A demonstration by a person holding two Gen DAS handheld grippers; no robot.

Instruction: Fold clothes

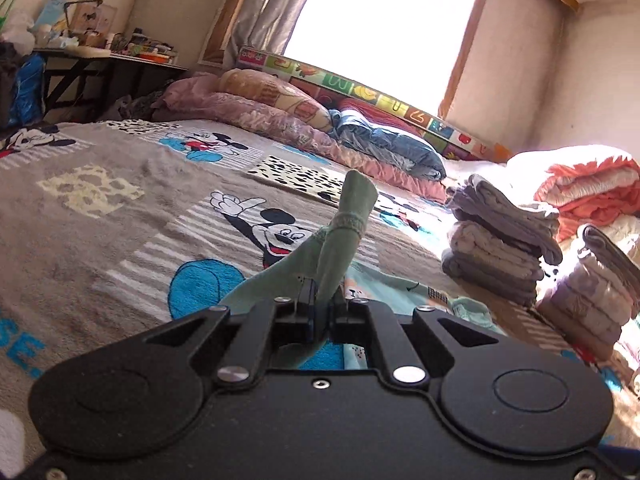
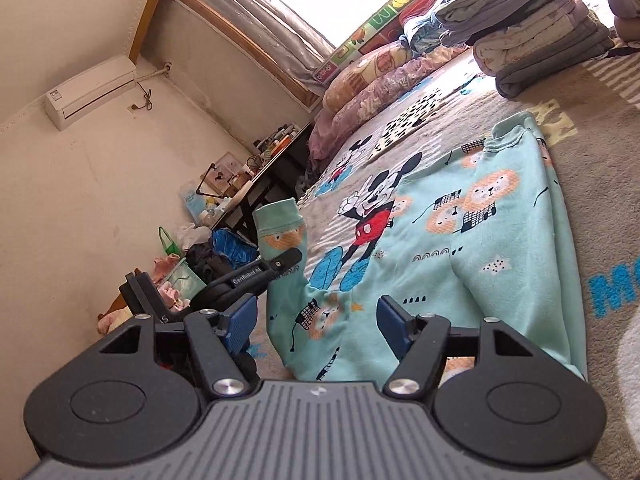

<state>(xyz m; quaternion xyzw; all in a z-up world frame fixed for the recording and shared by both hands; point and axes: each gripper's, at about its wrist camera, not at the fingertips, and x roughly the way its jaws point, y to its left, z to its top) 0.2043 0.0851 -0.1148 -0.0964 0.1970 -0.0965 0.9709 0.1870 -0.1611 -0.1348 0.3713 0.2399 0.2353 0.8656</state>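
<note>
A sleeve [image 1: 344, 240] of the top [image 2: 480, 248] is clamped upright by the left gripper [image 1: 320, 300]; the right gripper [image 2: 316, 320] is held agape. Laying it inward seems due.

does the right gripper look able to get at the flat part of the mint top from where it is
Probably yes. The right gripper is open with the mint top lying right ahead between its fingers, nothing on top. The left gripper only holds the raised sleeve off to one side.
</note>
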